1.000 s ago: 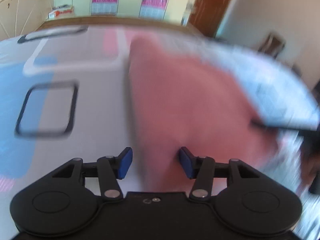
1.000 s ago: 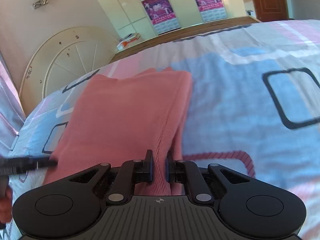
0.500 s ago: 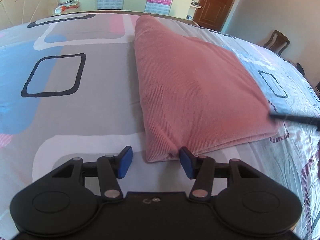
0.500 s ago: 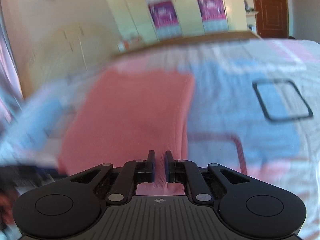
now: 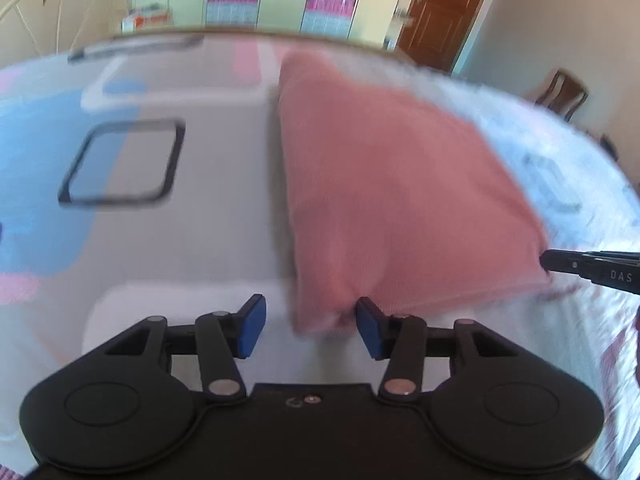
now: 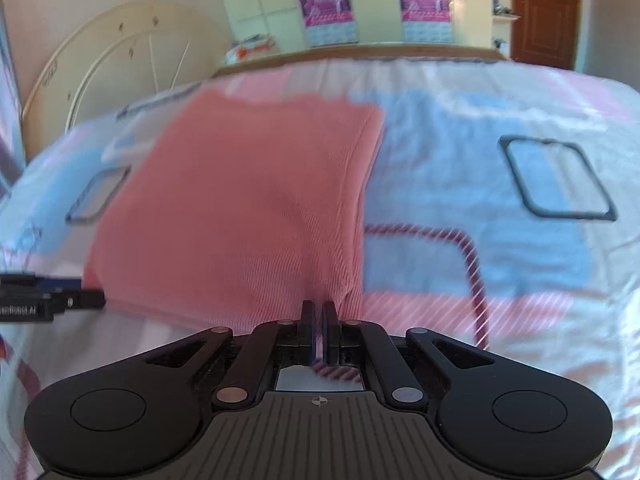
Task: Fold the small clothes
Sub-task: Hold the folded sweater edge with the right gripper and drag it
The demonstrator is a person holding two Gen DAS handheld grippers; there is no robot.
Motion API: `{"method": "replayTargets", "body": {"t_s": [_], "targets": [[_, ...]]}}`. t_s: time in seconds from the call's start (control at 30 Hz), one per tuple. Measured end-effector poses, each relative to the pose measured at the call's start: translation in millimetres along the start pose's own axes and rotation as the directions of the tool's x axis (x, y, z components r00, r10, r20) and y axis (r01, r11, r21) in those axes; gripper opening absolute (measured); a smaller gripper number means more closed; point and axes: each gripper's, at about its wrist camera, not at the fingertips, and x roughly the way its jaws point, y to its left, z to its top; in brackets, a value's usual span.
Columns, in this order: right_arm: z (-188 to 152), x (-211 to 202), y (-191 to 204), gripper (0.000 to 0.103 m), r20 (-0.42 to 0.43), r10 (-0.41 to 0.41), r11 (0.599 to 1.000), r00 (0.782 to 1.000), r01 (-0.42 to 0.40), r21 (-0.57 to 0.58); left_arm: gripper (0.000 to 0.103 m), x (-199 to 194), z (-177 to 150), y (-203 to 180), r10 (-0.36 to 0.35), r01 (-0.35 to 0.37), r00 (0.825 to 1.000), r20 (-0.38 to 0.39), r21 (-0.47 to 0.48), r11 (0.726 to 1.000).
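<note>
Lying on the big bed (image 6: 500, 264) is the pink cloth (image 6: 240, 208), already folded flat. My right hand-held gripper (image 6: 319, 320) pinches its near corner tight. My left hand-held gripper (image 5: 308, 326) sits wide apart around the other corner (not squeezing). Best to grab first, then lift both together.

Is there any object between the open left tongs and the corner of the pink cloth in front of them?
No, nothing visible is in the way. The left tongs are open, and the near corner of the pink cloth lies just ahead of the blue pads, with only bedsheet underneath.
</note>
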Motion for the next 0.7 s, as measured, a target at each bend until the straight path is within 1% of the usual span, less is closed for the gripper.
{"method": "replayTargets", "body": {"t_s": [0.1, 0.13, 0.2, 0.23, 0.27, 0.33, 0.37, 0.4, 0.43, 0.47, 0.5, 0.53, 0.57, 0.6, 0.63, 0.7], "targets": [[23, -14, -6, 0.000, 0.119, -0.005, 1.000, 0.993, 0.005, -0.002, 0.049, -2, 30, 5, -0.020, 0.020, 0.997, 0.075, 0.000, 1.000], [35, -11, -9, 0.001, 0.149, -0.010, 1.000, 0.989, 0.009, 0.005, 0.047, 3, 42, 6, -0.025, 0.024, 0.996, 0.088, 0.009, 1.000], [63, 3, -13, 0.001, 0.170, -0.003, 1.000, 0.985, 0.000, 0.020, 0.044, 18, 75, 4, -0.045, 0.041, 0.991, 0.123, 0.038, 0.998], [75, 13, -14, 0.001, 0.178, -0.004, 1.000, 0.984, 0.000, 0.022, 0.039, 27, 90, 4, -0.035, 0.030, 0.990, 0.133, 0.043, 0.999], [88, 25, -14, 0.001, 0.176, -0.008, 1.000, 0.984, 0.003, 0.027, 0.037, 37, 103, 4, -0.022, 0.016, 0.990, 0.141, 0.040, 0.999], [108, 50, -19, 0.001, 0.157, 0.006, 0.999, 0.988, -0.013, 0.047, 0.037, 59, 127, 8, -0.016, 0.013, 0.991, 0.133, 0.026, 1.000], [115, 64, -19, 0.001, 0.143, 0.006, 0.999, 0.990, -0.012, 0.042, 0.041, 75, 137, 10, -0.016, 0.014, 0.994, 0.107, 0.020, 1.000], [120, 79, -17, 0.000, 0.114, 0.003, 1.000, 0.993, -0.006, 0.022, 0.042, 95, 144, 12, -0.008, 0.006, 0.998, 0.066, 0.029, 1.000], [121, 97, -15, 0.000, 0.056, -0.005, 1.000, 0.998, 0.005, -0.008, 0.045, 113, 145, 14, 0.013, -0.013, 1.000, 0.013, 0.046, 0.999], [119, 120, -16, 0.000, -0.046, -0.035, 0.999, 0.998, 0.034, -0.025, 0.050, 129, 144, 18, 0.024, -0.022, 0.999, -0.033, 0.043, 0.999], [116, 123, -17, 0.000, -0.014, -0.031, 0.999, 0.999, 0.031, -0.041, 0.049, 131, 143, 21, 0.004, -0.003, 1.000, -0.030, 0.025, 1.000], [118, 122, -14, 0.000, -0.028, -0.044, 0.997, 0.999, 0.042, -0.062, 0.046, 127, 146, 19, 0.002, -0.002, 1.000, -0.024, 0.034, 0.999], [121, 117, -12, 0.000, -0.027, -0.050, 0.997, 0.998, 0.048, -0.067, 0.045, 121, 149, 17, 0.008, -0.008, 1.000, 0.004, 0.054, 0.999], [123, 109, -11, 0.000, 0.007, -0.046, 0.997, 0.999, 0.047, -0.068, 0.044, 114, 151, 14, 0.010, -0.013, 0.999, 0.052, 0.073, 0.997], [125, 101, -9, 0.000, 0.051, -0.037, 0.997, 0.998, 0.040, -0.069, 0.042, 112, 155, 15, 0.003, -0.008, 0.997, 0.072, 0.076, 0.997], [129, 97, -10, 0.000, 0.094, -0.019, 0.999, 0.995, 0.023, -0.048, 0.041, 117, 167, 14, -0.013, 0.007, 0.996, 0.090, 0.065, 0.998]]}}
